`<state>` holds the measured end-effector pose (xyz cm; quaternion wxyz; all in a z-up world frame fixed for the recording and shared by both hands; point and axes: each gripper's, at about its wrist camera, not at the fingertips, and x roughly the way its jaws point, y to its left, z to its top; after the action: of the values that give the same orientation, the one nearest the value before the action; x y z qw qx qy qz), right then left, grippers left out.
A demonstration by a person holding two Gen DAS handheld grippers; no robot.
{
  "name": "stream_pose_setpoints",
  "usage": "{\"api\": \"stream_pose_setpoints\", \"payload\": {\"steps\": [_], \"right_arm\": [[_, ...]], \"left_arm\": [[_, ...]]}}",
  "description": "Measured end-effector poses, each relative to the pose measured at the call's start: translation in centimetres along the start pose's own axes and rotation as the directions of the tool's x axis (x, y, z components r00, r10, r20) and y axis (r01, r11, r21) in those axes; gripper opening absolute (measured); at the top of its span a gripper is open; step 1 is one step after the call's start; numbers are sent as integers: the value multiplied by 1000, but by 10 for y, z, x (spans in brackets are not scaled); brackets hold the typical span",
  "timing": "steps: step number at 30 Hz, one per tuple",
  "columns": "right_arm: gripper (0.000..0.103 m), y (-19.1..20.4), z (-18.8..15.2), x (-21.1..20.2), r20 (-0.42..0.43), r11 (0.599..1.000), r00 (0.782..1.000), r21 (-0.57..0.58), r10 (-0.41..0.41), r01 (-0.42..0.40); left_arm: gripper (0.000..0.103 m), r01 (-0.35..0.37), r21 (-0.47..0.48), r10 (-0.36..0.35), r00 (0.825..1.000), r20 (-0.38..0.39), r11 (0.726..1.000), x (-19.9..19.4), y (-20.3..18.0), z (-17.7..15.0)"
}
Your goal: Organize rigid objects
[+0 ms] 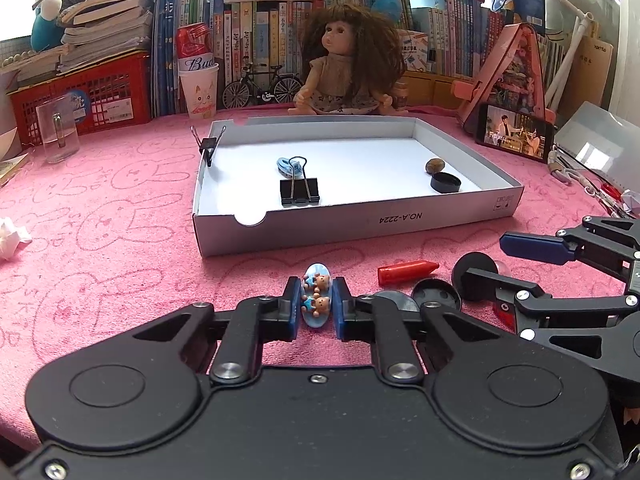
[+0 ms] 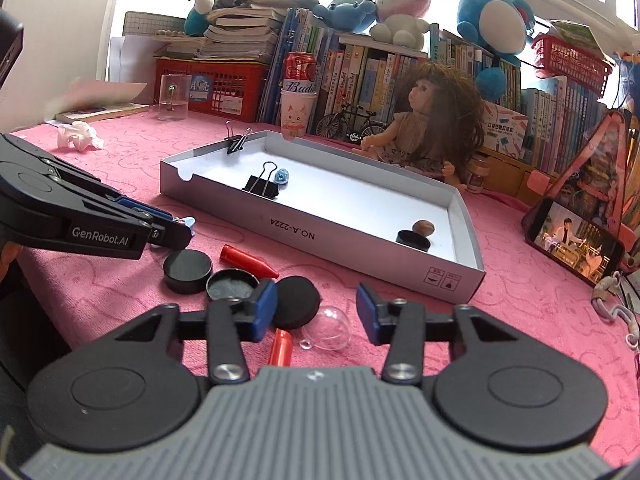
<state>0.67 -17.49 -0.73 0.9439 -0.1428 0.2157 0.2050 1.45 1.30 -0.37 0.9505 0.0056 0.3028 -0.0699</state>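
My left gripper (image 1: pixel 317 300) is shut on a blue oval hair clip with two small bears (image 1: pixel 317 294), low over the pink cloth in front of the white box tray (image 1: pixel 360 224). The tray holds a black binder clip (image 1: pixel 299 190), a blue clip (image 1: pixel 287 165), a brown nut (image 1: pixel 435 165) and a black cap (image 1: pixel 445 182). My right gripper (image 2: pixel 316 310) is open above a black round lid (image 2: pixel 298 300), a clear dome (image 2: pixel 328 328) and a red crayon (image 2: pixel 280 346). Another red crayon (image 2: pixel 248 261) and two black caps (image 2: pixel 187 270) lie nearby.
A small binder clip (image 1: pixel 208 146) grips the tray's left wall. A doll (image 1: pixel 352 64) sits behind the tray. A phone (image 1: pixel 516 132) leans at right, a glass (image 1: pixel 58 132) and red basket (image 1: pixel 88 96) at left. Crumpled paper (image 1: pixel 12 238) lies on the cloth. Books line the back.
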Motion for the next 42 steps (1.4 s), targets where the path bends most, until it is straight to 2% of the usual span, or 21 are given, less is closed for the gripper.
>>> {"api": "stream_pose_setpoints", "payload": {"steps": [3, 6, 16, 23, 37, 42], "right_arm": [[33, 2, 0, 0, 7, 1000, 1000, -7, 10, -10], [29, 4, 1, 0, 8, 1000, 1000, -18, 14, -13], [28, 2, 0, -1, 6, 999, 999, -20, 38, -38], [13, -2, 1, -1, 22, 1000, 999, 16, 24, -24], [10, -20, 6, -4, 44, 996, 998, 75, -43, 39], [12, -23, 6, -4, 40, 996, 999, 86, -35, 31]], "left_arm": [[16, -1, -2, 1, 1000, 2, 1000, 0, 0, 0], [16, -2, -4, 2, 1000, 5, 1000, 0, 0, 1], [16, -5, -16, 5, 1000, 3, 1000, 0, 1, 2], [16, -4, -16, 5, 1000, 12, 1000, -1, 0, 4], [16, -1, -14, 1, 1000, 21, 1000, -3, -1, 7], [16, 4, -15, -4, 1000, 26, 1000, -1, -1, 10]]}}
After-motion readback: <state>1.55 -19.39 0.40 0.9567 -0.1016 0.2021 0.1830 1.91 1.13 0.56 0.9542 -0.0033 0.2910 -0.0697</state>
